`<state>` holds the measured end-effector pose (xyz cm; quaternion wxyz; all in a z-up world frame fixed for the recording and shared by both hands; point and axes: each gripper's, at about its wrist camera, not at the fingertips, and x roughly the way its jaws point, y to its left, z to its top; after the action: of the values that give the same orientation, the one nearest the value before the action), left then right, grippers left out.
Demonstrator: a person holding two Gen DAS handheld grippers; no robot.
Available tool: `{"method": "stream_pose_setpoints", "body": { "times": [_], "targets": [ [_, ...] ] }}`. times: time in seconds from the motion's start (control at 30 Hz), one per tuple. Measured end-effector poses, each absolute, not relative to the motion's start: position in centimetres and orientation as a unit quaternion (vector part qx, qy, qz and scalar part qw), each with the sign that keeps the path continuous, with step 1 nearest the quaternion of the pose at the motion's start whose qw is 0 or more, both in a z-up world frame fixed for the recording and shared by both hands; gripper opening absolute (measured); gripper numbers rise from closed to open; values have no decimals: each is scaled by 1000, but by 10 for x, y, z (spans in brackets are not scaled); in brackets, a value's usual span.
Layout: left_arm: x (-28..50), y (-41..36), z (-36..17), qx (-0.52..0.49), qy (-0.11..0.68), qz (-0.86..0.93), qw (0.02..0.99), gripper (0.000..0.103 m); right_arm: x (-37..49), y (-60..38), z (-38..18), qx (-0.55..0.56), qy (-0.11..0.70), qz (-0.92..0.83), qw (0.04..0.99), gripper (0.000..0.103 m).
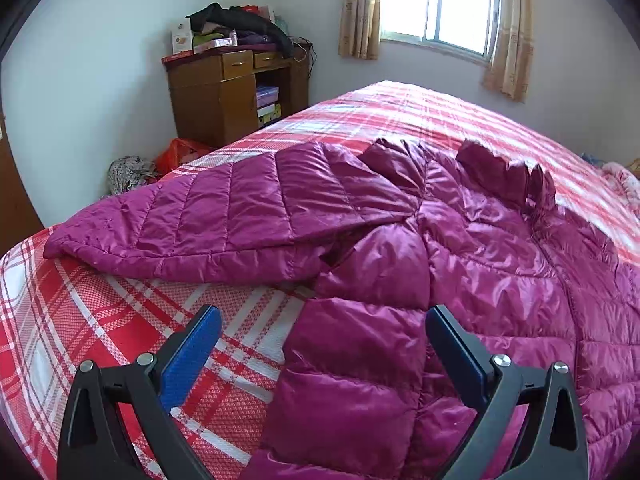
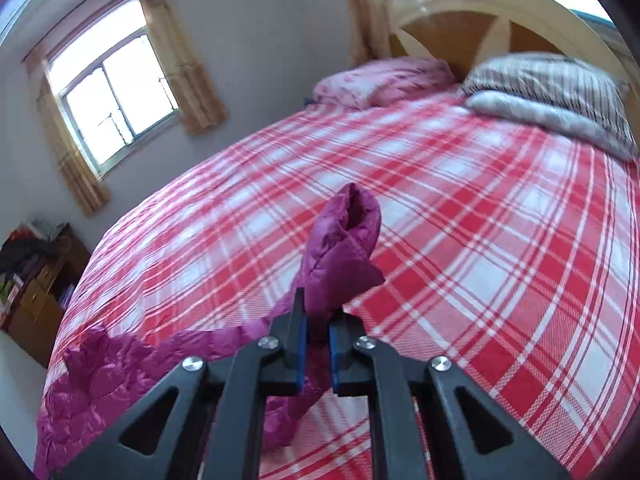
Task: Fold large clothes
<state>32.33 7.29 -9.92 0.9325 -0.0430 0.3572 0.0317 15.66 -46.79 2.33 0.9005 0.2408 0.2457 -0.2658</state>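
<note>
The fold has barely begun: the magenta puffer jacket [image 1: 400, 232] lies crumpled and unfolded across the plaid bed [image 1: 100, 320], the right gripper [image 2: 318, 332] clamped narrow on a sleeve cuff [image 2: 344, 248] raised above the bed, the left gripper [image 1: 322, 328] wide-jawed over the near sleeve, gripping nothing.

Left hand-held gripper [image 1: 323, 322] spread wide; right hand-held gripper [image 2: 318, 330] nearly closed, raised.

Black gripper [image 1: 323, 326] frames, blue pads, silver screws
</note>
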Motion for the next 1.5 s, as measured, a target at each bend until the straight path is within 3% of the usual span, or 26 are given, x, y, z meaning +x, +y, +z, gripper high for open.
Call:
{"method": "stream_pose_setpoints", "body": {
  "times": [0.13,0.33,0.63,1.0,1.1,1.13,1.17,1.23,1.3,1.33,1.37,1.43,1.5],
  "targets": [
    [316,89,-90,-75,339,37,937,102,190,-392,60,187,242,-175,936,11],
    [306,108,-77,-109,309,48,944,102,249,-278,67,135,257,-46,956,11],
    [310,116,-77,-113,301,66,945,102,318,-158,3,98,304,67,945,11],
    [316,117,-81,-107,309,79,942,102,351,-87,-68,75,369,116,919,11],
    [317,117,-82,-107,312,80,941,102,356,-80,-75,73,383,117,913,20],
    [317,117,-83,-106,313,80,940,102,357,-78,-75,75,388,122,910,37],
    [318,117,-84,-105,315,80,940,102,357,-79,-75,81,394,128,907,64],
    [318,117,-85,-104,318,80,939,102,352,-83,-70,103,379,150,907,74],
    [318,115,-85,-101,318,79,939,102,342,-90,-60,111,361,171,910,73],
    [318,114,-85,-98,318,78,940,102,339,-94,-55,114,352,173,913,62],
    [319,112,-85,-95,317,78,940,102,337,-98,-53,113,345,166,917,39],
    [319,110,-85,-88,318,74,941,102,336,-120,-49,112,349,125,922,17],
    [318,106,-85,-81,316,69,943,102,336,-150,-49,117,352,71,926,17]
  ]
}}
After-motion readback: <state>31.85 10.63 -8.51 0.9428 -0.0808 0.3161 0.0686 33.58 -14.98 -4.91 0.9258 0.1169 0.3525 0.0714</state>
